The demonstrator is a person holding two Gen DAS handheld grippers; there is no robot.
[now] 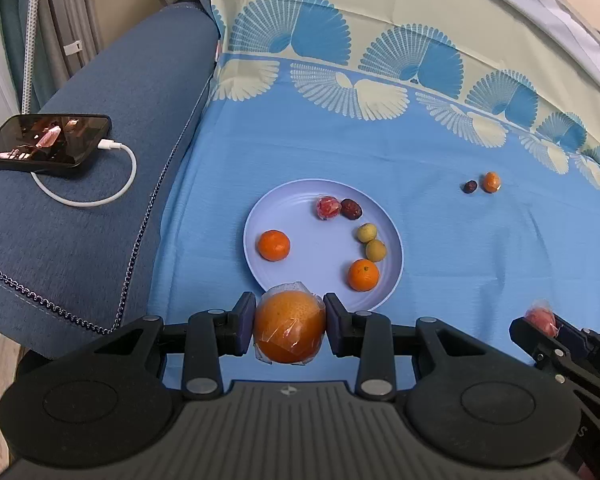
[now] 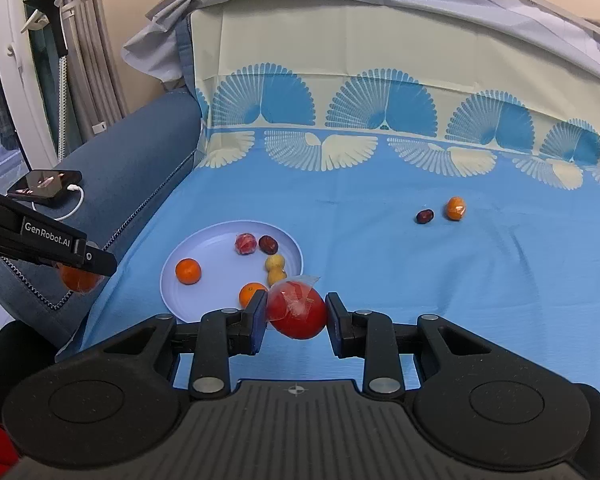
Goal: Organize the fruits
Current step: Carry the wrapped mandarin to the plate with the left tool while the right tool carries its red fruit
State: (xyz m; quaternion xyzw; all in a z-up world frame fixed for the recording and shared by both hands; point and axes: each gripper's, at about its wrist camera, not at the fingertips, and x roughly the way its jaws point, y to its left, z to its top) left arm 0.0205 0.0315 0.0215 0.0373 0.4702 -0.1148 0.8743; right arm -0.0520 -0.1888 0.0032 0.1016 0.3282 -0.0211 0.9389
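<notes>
My left gripper (image 1: 290,326) is shut on a large plastic-wrapped orange (image 1: 290,328), held just before the near rim of a pale blue plate (image 1: 311,200). The plate holds two mandarins (image 1: 274,245), a wrapped red fruit (image 1: 327,207), a dark date (image 1: 351,209) and two yellow-green longans (image 1: 367,233). My right gripper (image 2: 296,314) is shut on a wrapped red apple (image 2: 298,312), held to the right of the plate's (image 2: 204,240) near edge. A loose date (image 2: 424,216) and a wrapped small mandarin (image 2: 455,208) lie on the blue cloth at the far right.
A blue sofa armrest (image 1: 112,128) on the left carries a phone (image 1: 46,144) with a white charging cable. The patterned blue cloth (image 1: 439,240) covers the seat and backrest. Curtains and a window frame (image 2: 16,80) stand at the far left.
</notes>
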